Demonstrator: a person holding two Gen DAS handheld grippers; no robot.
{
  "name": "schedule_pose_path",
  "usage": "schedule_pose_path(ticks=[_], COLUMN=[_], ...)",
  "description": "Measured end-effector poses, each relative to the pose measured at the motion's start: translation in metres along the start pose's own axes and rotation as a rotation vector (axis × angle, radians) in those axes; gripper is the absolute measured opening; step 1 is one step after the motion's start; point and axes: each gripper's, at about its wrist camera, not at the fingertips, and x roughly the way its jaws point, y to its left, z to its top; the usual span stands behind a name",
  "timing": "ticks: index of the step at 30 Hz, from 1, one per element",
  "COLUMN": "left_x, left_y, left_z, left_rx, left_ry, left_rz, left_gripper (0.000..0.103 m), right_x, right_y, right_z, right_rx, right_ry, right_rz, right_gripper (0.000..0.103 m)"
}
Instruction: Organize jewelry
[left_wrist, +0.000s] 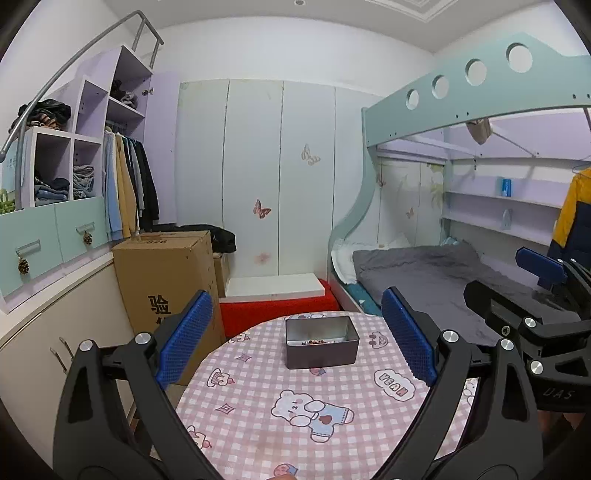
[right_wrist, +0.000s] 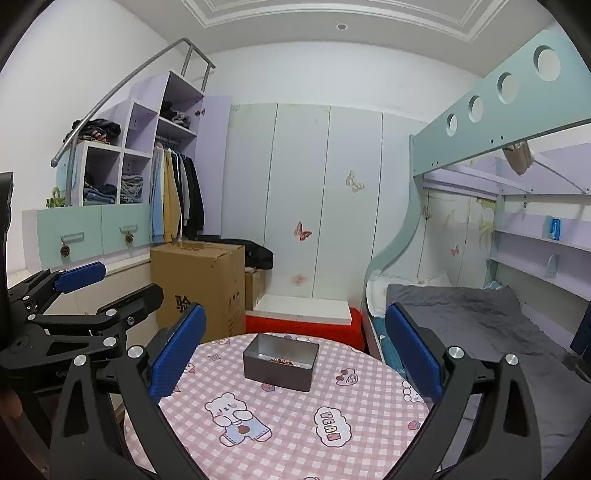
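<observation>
A dark metal tin (left_wrist: 321, 341) stands open toward the far side of a round table with a pink checked cloth (left_wrist: 295, 413). Small reddish jewelry pieces (left_wrist: 314, 342) lie on its floor. My left gripper (left_wrist: 294, 295) is held above the near part of the table, open, with nothing between its blue pads (left_wrist: 184, 336). My right gripper (right_wrist: 295, 310) hovers beside it, also open and empty, and the tin (right_wrist: 280, 362) with the jewelry (right_wrist: 282, 360) lies beyond it. Each gripper shows in the other's view: the right one (left_wrist: 513, 277) and the left one (right_wrist: 122, 284).
A cardboard box (left_wrist: 166, 280) stands left of the table, against a low cabinet (left_wrist: 55, 332). Behind the table is a red block (left_wrist: 277, 314) with a white board on top. A bunk bed with a grey blanket (left_wrist: 424, 273) fills the right; white wardrobe doors (left_wrist: 258, 177) are behind.
</observation>
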Motion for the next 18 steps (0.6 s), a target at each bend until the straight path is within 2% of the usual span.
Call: schedule_pose_path(ticks=[18], left_x=[-0.028], left_y=[-0.008], left_z=[0.001], left_rx=[0.034], left_ry=[-0.071], left_rz=[0.036], left_gripper=[0.091], right_x=[-0.025], right_y=[0.001], right_z=[-0.002], right_rx=[0.0], right_ry=[-0.051], right_rz=[-0.023], right_gripper=[0.094])
